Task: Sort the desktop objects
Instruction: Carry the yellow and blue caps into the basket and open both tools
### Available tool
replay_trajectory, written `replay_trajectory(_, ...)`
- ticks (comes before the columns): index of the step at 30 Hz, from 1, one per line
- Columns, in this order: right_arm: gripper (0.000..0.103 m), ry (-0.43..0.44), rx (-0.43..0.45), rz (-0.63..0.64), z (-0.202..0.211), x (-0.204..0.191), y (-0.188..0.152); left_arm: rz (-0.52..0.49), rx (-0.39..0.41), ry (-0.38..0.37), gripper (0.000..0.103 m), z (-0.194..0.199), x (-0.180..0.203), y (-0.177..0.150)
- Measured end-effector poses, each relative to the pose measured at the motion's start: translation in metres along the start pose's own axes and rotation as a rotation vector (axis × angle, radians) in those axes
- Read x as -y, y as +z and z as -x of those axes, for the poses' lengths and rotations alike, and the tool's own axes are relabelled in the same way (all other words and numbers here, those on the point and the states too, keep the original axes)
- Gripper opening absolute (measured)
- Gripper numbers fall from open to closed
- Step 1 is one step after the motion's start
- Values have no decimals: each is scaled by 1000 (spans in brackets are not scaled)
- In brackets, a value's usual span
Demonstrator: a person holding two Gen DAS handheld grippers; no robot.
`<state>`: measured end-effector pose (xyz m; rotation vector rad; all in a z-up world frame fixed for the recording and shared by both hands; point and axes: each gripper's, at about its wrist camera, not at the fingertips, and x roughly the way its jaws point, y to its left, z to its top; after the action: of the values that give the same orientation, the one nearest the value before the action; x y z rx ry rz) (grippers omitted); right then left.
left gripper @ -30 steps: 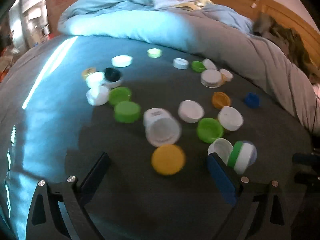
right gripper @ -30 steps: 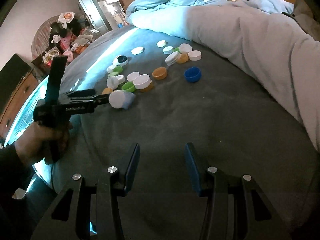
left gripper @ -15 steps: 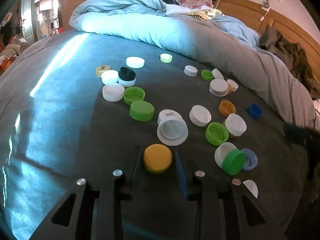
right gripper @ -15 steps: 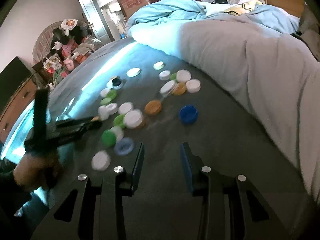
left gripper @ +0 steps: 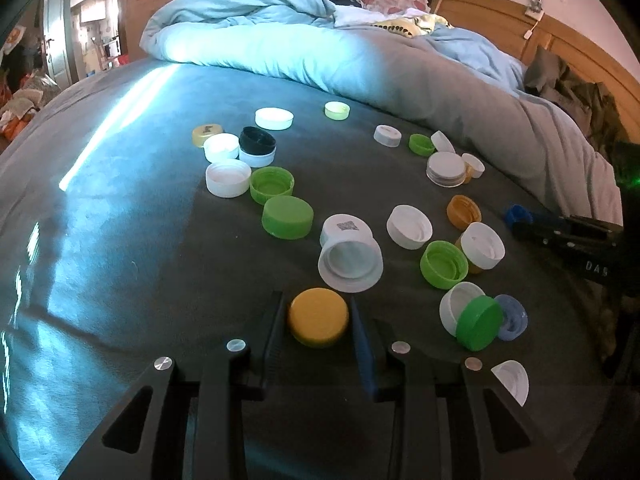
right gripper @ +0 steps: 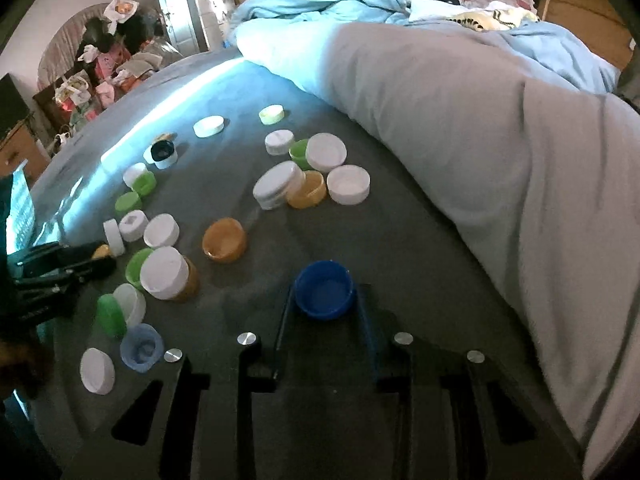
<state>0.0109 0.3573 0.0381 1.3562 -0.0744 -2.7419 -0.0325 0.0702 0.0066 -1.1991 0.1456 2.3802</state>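
The left hand-held gripper [left gripper: 318,316] has its jaws pressed tight against a round yellow plastic bottle cap [left gripper: 318,322] lying top-up on the dark grey bed cover [left gripper: 160,280]. At about one o'clock from it sits a wide white plastic lid [left gripper: 350,264], open side up. The right hand-held gripper [right gripper: 324,312] is closing around a round blue plastic bottle cap [right gripper: 324,290], open side up, between its jaws; whether the pads touch it yet, I cannot tell. At its ten o'clock lies an orange plastic cap [right gripper: 224,239].
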Motion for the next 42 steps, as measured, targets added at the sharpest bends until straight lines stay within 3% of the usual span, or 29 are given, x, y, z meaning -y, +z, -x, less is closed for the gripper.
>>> replay_trajectory(7, 26, 36, 62, -64, 37, 3, 1, 3, 15, 16, 31, 13, 5, 1)
replay_trajectory(13, 26, 65, 110, -75, 74, -6, 9, -7, 74, 50, 31, 59, 22, 13)
replay_trajectory(21, 26, 109, 207, -53, 122, -38, 44, -43, 188, 219, 32, 150, 28, 51)
replay_trajectory(29, 26, 187, 258, 41, 151, -107, 78, 57, 224, 335, 32, 218, -12, 48)
replay_trajectory(42, 26, 352, 297, 267, 173, -266, 101, 223, 279, 456, 32, 301, -90, 12)
